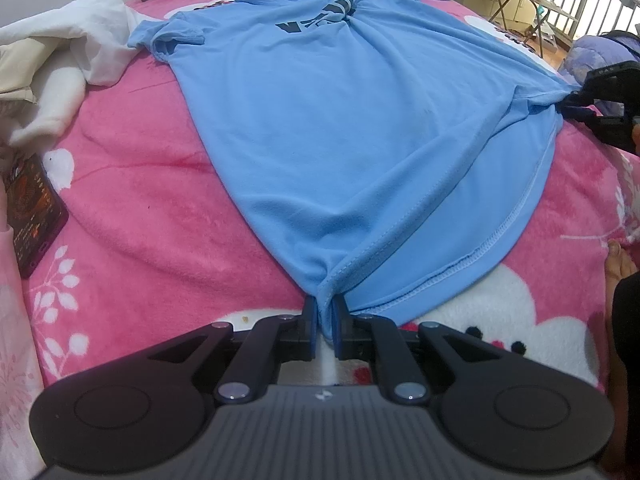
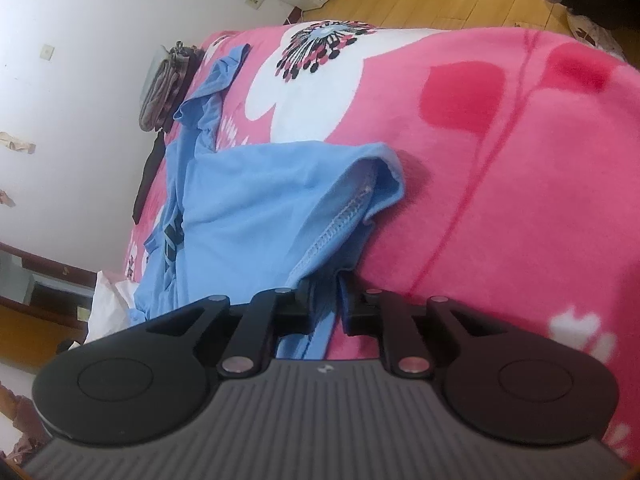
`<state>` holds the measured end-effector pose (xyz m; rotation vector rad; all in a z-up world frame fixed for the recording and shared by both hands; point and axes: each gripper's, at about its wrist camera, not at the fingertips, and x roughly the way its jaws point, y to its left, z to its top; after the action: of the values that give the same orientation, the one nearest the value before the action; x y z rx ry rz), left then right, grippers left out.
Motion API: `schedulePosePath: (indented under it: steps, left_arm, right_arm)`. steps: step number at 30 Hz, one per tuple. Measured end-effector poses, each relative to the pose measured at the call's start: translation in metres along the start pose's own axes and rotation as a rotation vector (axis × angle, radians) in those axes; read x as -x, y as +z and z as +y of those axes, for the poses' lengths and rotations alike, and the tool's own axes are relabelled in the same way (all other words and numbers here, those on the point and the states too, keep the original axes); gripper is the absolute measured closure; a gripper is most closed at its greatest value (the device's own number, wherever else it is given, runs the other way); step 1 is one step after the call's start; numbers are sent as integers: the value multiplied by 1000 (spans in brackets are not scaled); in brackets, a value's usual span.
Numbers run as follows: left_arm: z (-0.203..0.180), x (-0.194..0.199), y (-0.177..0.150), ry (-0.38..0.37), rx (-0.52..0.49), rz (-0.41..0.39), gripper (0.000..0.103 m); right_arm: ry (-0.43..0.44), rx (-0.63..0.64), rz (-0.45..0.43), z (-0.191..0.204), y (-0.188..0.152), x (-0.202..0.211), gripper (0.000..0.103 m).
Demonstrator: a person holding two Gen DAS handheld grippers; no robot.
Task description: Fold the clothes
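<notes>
One blue T-shirt [image 1: 340,128] spread on pink bed [image 1: 140,208], left claw [image 1: 323,322] clamped on hem corner, right claw [image 2: 326,304] clamped on opposite hem.

We hold the left gripper [image 1: 324,322] pitched steeply downward, its jaws pinched nearly together with a bunch of fabric clamped between the blue pads [image 1: 309,320]. Our right gripper [image 2: 326,304] points down at a shallower angle and is rolled sideways; its jaws stand close with a fold of cloth between them. In the left wrist view the right gripper [image 1: 576,100] appears at the far right edge.
</notes>
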<state>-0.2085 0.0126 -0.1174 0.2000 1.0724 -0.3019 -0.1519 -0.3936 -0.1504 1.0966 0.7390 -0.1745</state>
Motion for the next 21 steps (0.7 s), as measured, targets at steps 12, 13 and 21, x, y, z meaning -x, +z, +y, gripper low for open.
schedulePosePath:
  steps: [12, 13, 21]
  left_arm:
    - [1, 0, 0, -6, -2, 3, 94]
    - [2, 0, 0, -6, -1, 4, 94]
    - [1, 0, -1, -3, -4, 0, 94]
  right_arm:
    - [-164, 228, -80, 16, -9, 30, 103]
    - [-180, 253, -78, 17, -11, 31, 103]
    - [-242, 417, -70, 22, -17, 26, 102]
